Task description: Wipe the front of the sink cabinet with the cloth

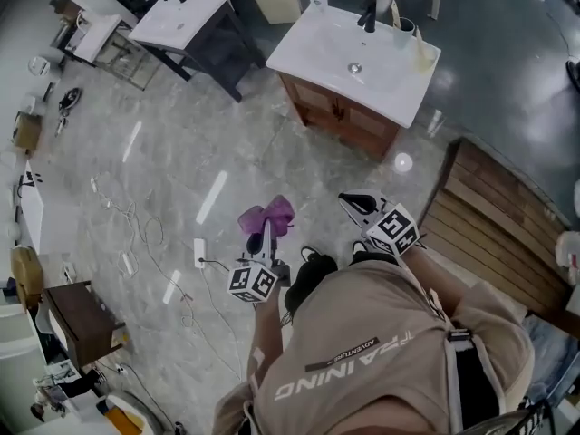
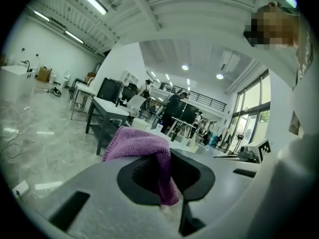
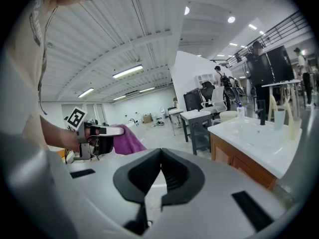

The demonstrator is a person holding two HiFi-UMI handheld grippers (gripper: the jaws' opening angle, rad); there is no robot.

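Observation:
The sink cabinet [image 1: 343,119] has a brown wooden front and a white basin top; it stands across the floor, well ahead of both grippers. My left gripper [image 1: 265,232] is shut on a purple cloth [image 1: 268,217], which bunches out past the jaws. In the left gripper view the cloth [image 2: 141,147] hangs down between the jaws of the left gripper [image 2: 167,185]. My right gripper [image 1: 350,201] is shut with nothing in it. The right gripper view shows the right gripper [image 3: 160,159] with its jaws touching, the cabinet [image 3: 242,167] at the right, and the cloth [image 3: 127,139] at the left.
A grey table with a white top [image 1: 179,20] stands left of the sink cabinet. Wooden decking [image 1: 490,235] lies at the right. Cables [image 1: 136,234] and a power strip [image 1: 199,253] lie on the marble floor at the left. A small brown cabinet [image 1: 80,321] sits at the near left.

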